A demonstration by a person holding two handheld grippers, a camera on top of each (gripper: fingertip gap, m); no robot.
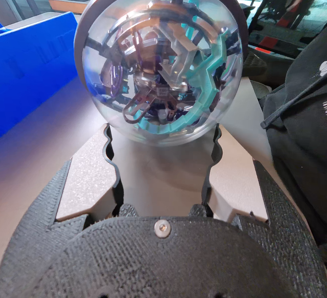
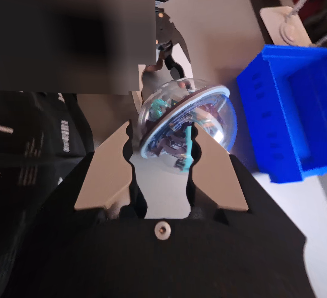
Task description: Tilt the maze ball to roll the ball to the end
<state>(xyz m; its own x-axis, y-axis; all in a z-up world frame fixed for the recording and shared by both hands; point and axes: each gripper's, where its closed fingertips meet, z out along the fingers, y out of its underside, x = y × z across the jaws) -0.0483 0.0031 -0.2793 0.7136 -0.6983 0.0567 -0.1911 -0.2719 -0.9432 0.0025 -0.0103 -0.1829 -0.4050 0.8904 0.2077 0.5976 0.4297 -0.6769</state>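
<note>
The clear plastic maze sphere [image 1: 161, 70], with its dark equatorial ring and a tangle of teal, brown and purple tracks inside, sat on the pale tabletop [image 1: 44, 148] just beside the blue plastic bin [image 1: 33, 70]. From where I stood it looked tipped, its ring running on a slant rather than level in the right wrist view.

The left gripper [image 1: 162, 128] had its beige fingers spread wide, their tips at the sphere's lower flanks, one on either side. I could not tell whether they actually touched the shell or only framed it. The right gripper [image 2: 161, 128] came at the sphere from another side, jaws parted too, with the near edge of the ring and a teal strip showing between its tips. Again contact was uncertain, and that picture was blurred. Neither claw was clamped shut on anything that I could make out.

A person in dark clothing [image 1: 299, 130] stood close at the table's edge.

I judged this to be the tilting stage itself, or the moment of getting hold just ahead of it. The small ball inside was too hard to pick out among the tracks, so progress along the route could not be read. The next move would call for both grippers to bear evenly on the shell, then a slow, small tip so the ball followed its track without dropping off.
</note>
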